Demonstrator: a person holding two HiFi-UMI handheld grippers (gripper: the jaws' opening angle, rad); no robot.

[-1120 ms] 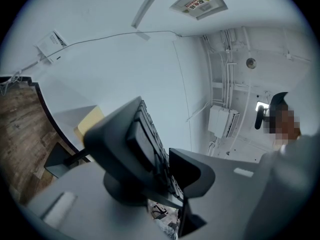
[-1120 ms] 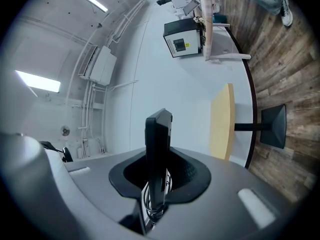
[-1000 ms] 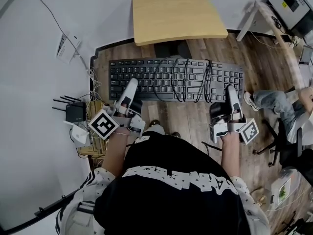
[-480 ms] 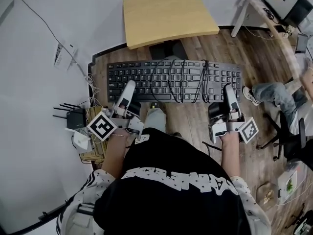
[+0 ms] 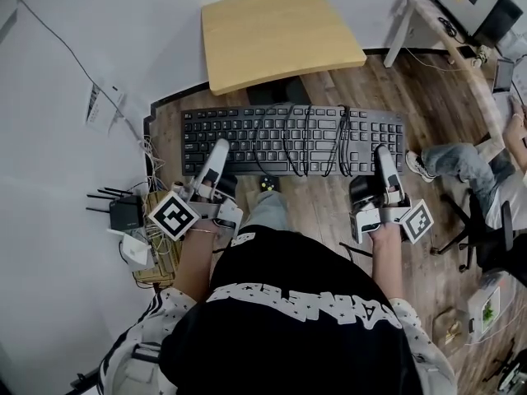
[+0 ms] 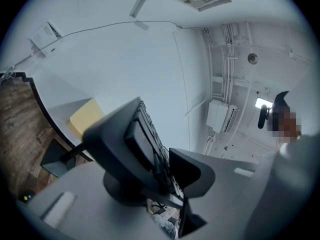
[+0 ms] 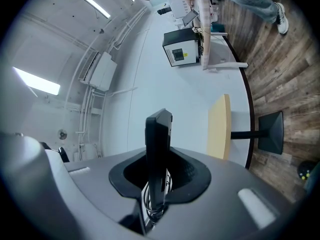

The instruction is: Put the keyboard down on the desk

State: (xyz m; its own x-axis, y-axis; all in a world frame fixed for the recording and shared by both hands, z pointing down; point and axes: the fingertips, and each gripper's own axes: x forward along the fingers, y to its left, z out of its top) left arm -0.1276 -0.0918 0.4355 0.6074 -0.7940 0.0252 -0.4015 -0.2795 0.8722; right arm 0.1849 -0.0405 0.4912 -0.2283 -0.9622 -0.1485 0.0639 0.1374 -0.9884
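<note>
Your left hand-held gripper (image 5: 217, 156) and right hand-held gripper (image 5: 384, 161) are each clamped on the near edge of the long black plastic keyboard (image 5: 247, 134), which hangs in the air ahead of them, short of the light wooden table (image 5: 280, 35). It looks stiff and light, so grips near both ends suit it. Watch that the wrapped black cable (image 5: 306, 138) doesn't snag.

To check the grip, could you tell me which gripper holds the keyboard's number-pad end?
The right gripper, beside the number pad; the left gripper grips the keyboard at its letter keys.

Showing black on the keyboard (image 5: 222, 130), pale yellow wood on the desk (image 5: 280, 35) beyond it, brown plank grain on the floor (image 5: 325, 208) beneath.
</note>
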